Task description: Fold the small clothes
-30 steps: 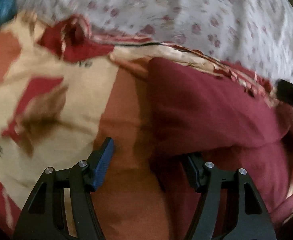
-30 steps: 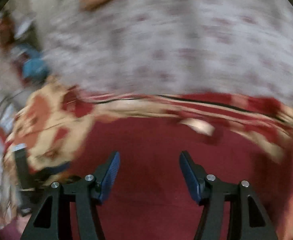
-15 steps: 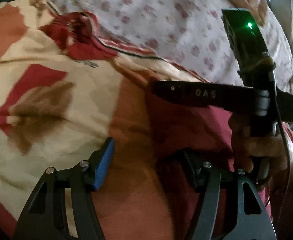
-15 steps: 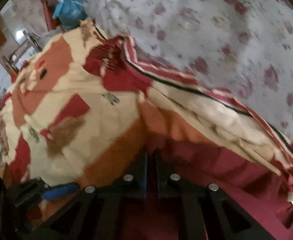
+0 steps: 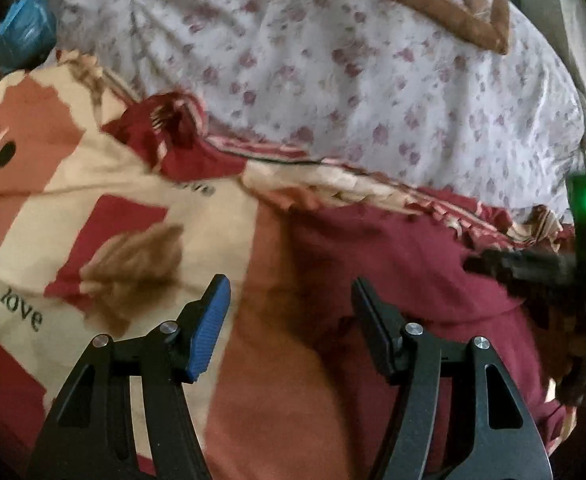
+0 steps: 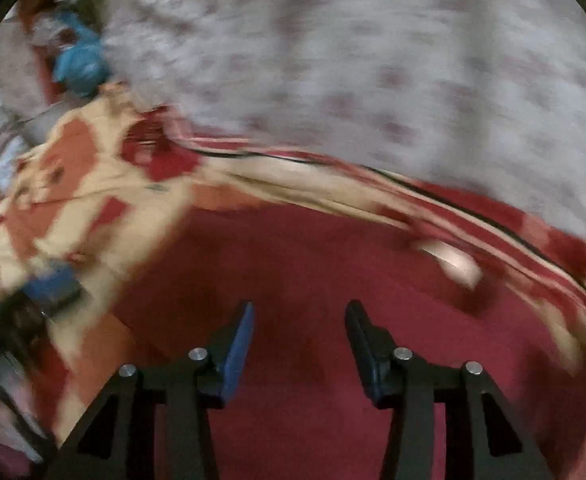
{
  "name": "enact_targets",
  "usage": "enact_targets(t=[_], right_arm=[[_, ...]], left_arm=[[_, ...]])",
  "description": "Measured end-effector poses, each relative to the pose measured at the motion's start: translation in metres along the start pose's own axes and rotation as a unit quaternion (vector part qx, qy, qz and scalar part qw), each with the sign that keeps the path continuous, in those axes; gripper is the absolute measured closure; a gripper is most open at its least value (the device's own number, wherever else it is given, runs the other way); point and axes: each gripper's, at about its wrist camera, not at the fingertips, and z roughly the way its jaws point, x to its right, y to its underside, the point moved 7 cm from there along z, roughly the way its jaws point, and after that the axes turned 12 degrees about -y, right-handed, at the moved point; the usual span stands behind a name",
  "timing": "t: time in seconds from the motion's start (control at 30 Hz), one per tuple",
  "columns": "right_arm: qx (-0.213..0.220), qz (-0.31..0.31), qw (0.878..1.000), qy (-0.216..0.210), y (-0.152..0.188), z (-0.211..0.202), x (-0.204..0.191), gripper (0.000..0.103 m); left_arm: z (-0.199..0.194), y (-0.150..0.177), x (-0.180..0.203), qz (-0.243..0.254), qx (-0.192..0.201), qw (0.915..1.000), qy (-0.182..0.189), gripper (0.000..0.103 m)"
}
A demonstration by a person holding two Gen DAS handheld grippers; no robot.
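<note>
Two grippers, both released, over one maroon garment.

Left gripper (image 5: pixel 287 308): jaws spread, nothing gripped; maroon garment (image 5: pixel 393 256) lies ahead and to their right on one patterned blanket (image 5: pixel 105 196). Right gripper (image 6: pixel 299 320): jaws spread above the garment; view blurred. One floral bedsheet (image 5: pixel 333 80) is seen beyond.

Maroon garment (image 5: pixel 393 264) lies spread flat, plain, low creases; fills centre to 4 o'clock in left view, centre to 6 o'clock in right view (image 6: pixel 301 272). Far edge runs along frilled striped hem at 1–2 o'clock. Small pale tag (image 6: pixel 453 262) at 3 o'clock, blurred.
</note>
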Motion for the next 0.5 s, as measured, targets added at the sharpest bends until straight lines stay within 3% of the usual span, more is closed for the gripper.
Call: enact_targets(t=[0.07,0.13,0.2,0.27,0.37,0.43,0.47,0.5], right_arm=[[-0.003,0.039,0.998,0.054,0.021,-0.011,0.038,0.057],[-0.009,0.084,0.994,0.067,0.033,-0.010,0.063,0.057],[-0.025,0.123,0.990,0.058,0.046,-0.001,0.087,0.057],[-0.010,0.141,0.990,0.031,0.044,-0.010,0.090,0.057],[0.013,0.142,0.990,0.008,0.036,-0.044,0.090,0.057],[0.056,0.130,0.989,0.031,0.028,-0.080,0.102,0.056],[0.077,0.135,0.986,0.062,0.024,-0.101,0.119,0.047],[0.088,0.146,0.982,0.086,0.023,-0.111,0.136,0.028]], left_arm=[[0.007,-0.003,0.015,0.003,-0.004,1.0000,0.004,0.040],[0.022,0.003,0.029,0.017,-0.022,0.9996,0.003,0.040],[0.042,0.013,0.045,0.042,-0.052,0.9977,-0.007,0.040],[0.065,0.029,0.056,0.072,-0.090,0.9930,-0.027,0.040],[0.062,0.028,0.056,0.069,-0.082,0.9938,-0.032,0.040],[0.053,0.021,0.054,0.064,-0.070,0.9949,-0.035,0.040],[0.048,0.016,0.053,0.061,-0.060,0.9957,-0.037,0.040],[0.042,0.011,0.053,0.061,-0.047,0.9962,-0.039,0.040]])
